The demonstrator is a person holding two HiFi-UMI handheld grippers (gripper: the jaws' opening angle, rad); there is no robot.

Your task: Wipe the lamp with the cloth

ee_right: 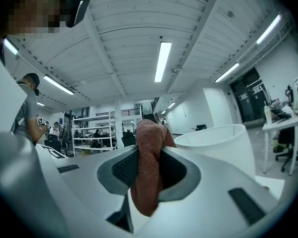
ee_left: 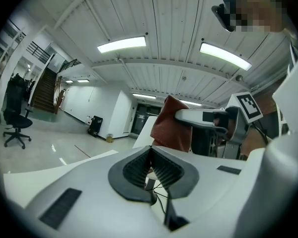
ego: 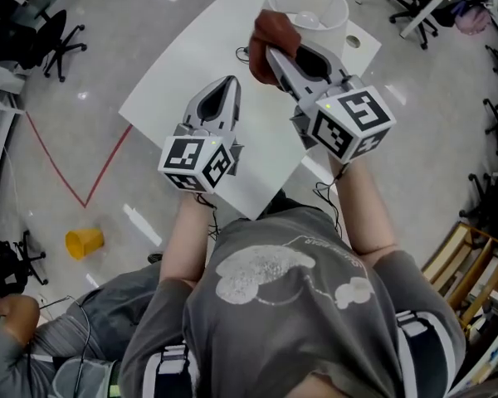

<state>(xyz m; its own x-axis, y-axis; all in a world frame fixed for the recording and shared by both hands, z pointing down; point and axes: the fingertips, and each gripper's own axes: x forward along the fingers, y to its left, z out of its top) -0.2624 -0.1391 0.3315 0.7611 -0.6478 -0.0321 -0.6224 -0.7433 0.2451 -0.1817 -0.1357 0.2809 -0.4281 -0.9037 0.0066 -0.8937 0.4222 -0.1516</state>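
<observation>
1. We see the right gripper (ego: 274, 56) pinching the cloth (ego: 270, 36), a reddish-brown bunch that sticks out past the jaw tips
2. In the right gripper view the cloth (ee_right: 150, 133) fills the gap between the ribbed pads (ee_right: 125, 167) and hangs out below them
3. The cloth is raised just beside the lamp (ego: 307, 2), at the near left of its white shade; we cannot tell whether they touch
4. The lamp stands at the far end of the white table (ego: 199, 81), its shade open upward with the bulb (ego: 309, 19) showing inside
5. The left gripper (ego: 231, 83) hovers over the table, near the right one, its jaws pressed together with nothing between them
6. In the left gripper view we see the cloth (ee_left: 171, 125) ahead, in the other gripper
7. A yellow cup (ego: 84, 241) lies on the floor, well apart from the table
</observation>
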